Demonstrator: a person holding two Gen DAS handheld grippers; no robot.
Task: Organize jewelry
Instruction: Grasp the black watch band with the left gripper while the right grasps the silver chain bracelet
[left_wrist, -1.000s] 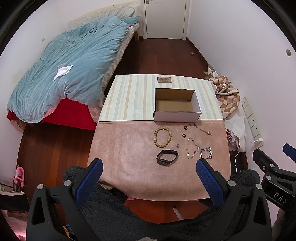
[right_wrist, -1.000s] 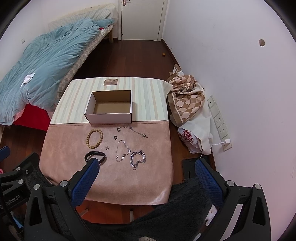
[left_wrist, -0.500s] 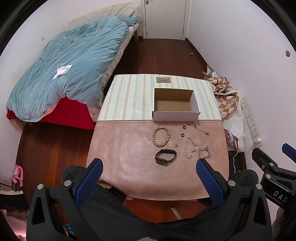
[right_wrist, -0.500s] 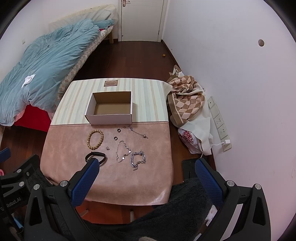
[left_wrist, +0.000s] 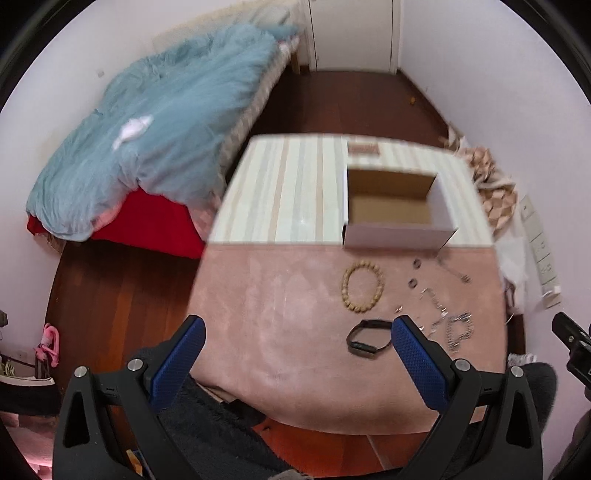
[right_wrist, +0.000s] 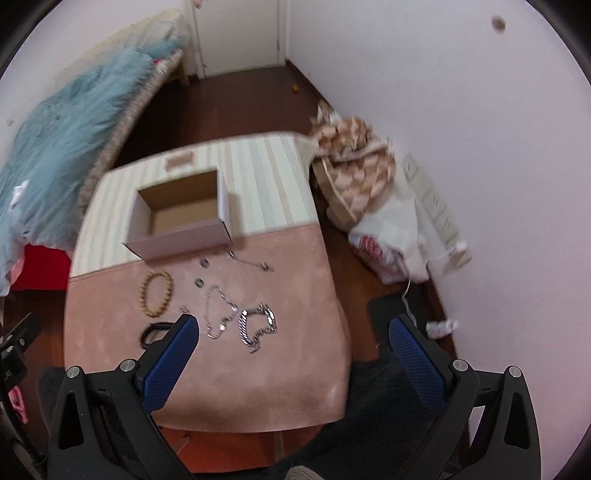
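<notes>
An empty white cardboard box (left_wrist: 397, 233) (right_wrist: 177, 243) stands on the striped far half of the table. On the pink near half lie a wooden bead bracelet (left_wrist: 362, 291) (right_wrist: 157, 291), a black wristband (left_wrist: 369, 343) (right_wrist: 151, 332), two small dark rings (left_wrist: 417, 264) (right_wrist: 204, 263), a thin silver chain (right_wrist: 219, 312), a chunky silver chain bracelet (right_wrist: 257, 325) (left_wrist: 458, 328) and a thin chain near the box (right_wrist: 251, 263). My left gripper (left_wrist: 297, 334) and right gripper (right_wrist: 293, 332) are both open and empty, held above the table's near edge.
A bed with a blue quilt (left_wrist: 147, 147) stands left of the table. A checked cloth (right_wrist: 354, 155) and a white bag (right_wrist: 388, 240) lie on the floor at the right wall. A small brown card (left_wrist: 364, 148) lies behind the box.
Both grippers have moved forward and down toward the table; the view is blurred by motion. The right view has tilted and swung right. The jewelry has not moved.
</notes>
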